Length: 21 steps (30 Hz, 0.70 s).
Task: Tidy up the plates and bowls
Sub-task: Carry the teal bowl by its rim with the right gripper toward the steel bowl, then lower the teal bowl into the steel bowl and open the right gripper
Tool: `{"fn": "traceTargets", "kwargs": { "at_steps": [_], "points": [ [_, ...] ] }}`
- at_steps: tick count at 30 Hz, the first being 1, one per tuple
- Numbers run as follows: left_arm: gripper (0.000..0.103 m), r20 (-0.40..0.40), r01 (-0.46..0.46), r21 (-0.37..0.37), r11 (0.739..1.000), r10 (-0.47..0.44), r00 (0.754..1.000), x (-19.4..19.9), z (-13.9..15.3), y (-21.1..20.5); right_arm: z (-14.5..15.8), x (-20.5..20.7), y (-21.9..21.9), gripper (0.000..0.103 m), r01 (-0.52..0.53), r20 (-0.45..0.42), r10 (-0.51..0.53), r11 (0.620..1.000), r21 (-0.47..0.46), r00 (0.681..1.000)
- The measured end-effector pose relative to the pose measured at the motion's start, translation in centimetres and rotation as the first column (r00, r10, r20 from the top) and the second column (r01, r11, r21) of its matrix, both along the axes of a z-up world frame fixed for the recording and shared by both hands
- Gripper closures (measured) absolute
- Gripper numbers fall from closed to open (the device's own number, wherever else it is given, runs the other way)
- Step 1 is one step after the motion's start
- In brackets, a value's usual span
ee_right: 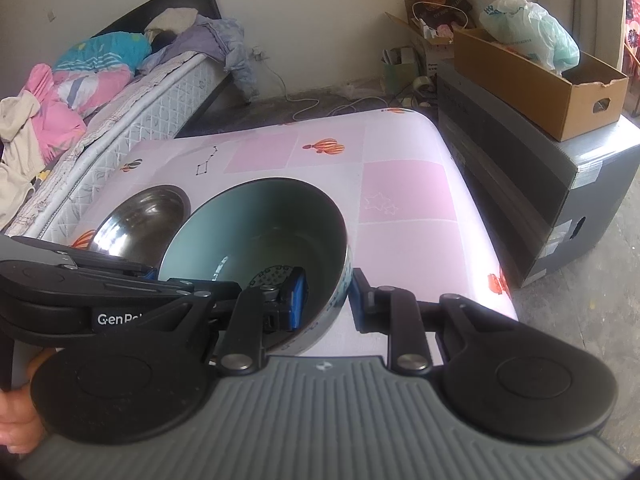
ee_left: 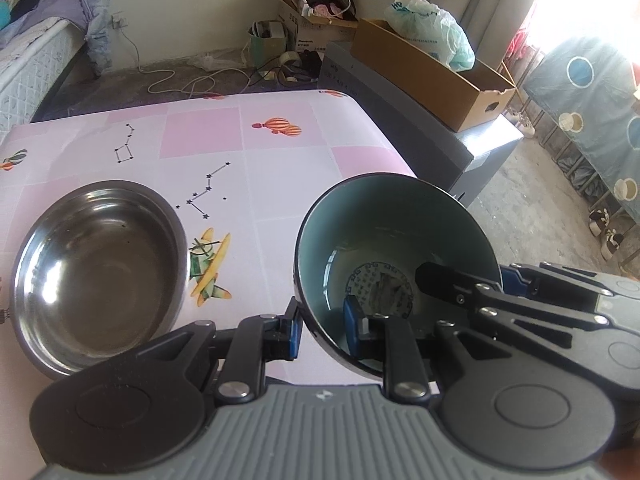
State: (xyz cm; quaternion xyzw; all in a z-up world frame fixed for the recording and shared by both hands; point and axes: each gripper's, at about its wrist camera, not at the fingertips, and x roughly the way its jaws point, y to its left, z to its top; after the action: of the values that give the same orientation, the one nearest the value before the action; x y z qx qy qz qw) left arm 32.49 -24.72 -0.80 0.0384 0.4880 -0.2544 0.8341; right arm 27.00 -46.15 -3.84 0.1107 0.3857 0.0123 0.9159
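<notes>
To the left of my left claw [ee_left: 322, 322] one steel bowl [ee_left: 100, 276] sits on the table [ee_left: 280, 128]; both claws pinch one teal ceramic bowl [ee_left: 394, 264] by opposite rim walls, right claw [ee_right: 326, 300] too; I judge it heavy, glazed-slick, breakable; two bowls, no plates visible.

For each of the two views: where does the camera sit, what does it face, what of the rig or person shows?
Left wrist: on the left gripper, facing the steel bowl and the teal bowl whose rim it clamps.
Right wrist: on the right gripper, clamping the opposite rim; a hand shows.
Shared: both bowls, pink table, each other's gripper.
</notes>
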Motion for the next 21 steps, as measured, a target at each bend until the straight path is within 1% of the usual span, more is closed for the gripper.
{"fn": "traceTargets", "kwargs": {
  "at_steps": [6, 11, 17, 21],
  "points": [
    [0.082, -0.007, -0.051, -0.032, 0.998, 0.05, 0.999, -0.2, 1.1, 2.9, 1.8, 0.0, 1.7, 0.081, -0.03, 0.01, 0.03, 1.0, -0.001, 0.999],
    [0.082, 0.007, -0.1, -0.047, 0.994, 0.1, 0.995, -0.2, 2.2, 5.9, 3.4, 0.4, 4.4, 0.081, -0.071, 0.018, 0.071, 0.997, -0.011, 0.997],
    [0.082, 0.005, -0.166, -0.073, 0.983, 0.167, 0.986, -0.2, 3.2, 10.1, 4.9, 1.2, 8.0, 0.081, -0.115, 0.026, 0.115, 0.993, 0.008, 0.993],
    [0.082, 0.006, -0.205, -0.075, 0.976, 0.206, 0.979, 0.0, 3.5, 12.7, 5.5, 2.0, 10.8, 0.081, -0.143, 0.024, 0.143, 0.989, 0.02, 0.989]
  ]
}}
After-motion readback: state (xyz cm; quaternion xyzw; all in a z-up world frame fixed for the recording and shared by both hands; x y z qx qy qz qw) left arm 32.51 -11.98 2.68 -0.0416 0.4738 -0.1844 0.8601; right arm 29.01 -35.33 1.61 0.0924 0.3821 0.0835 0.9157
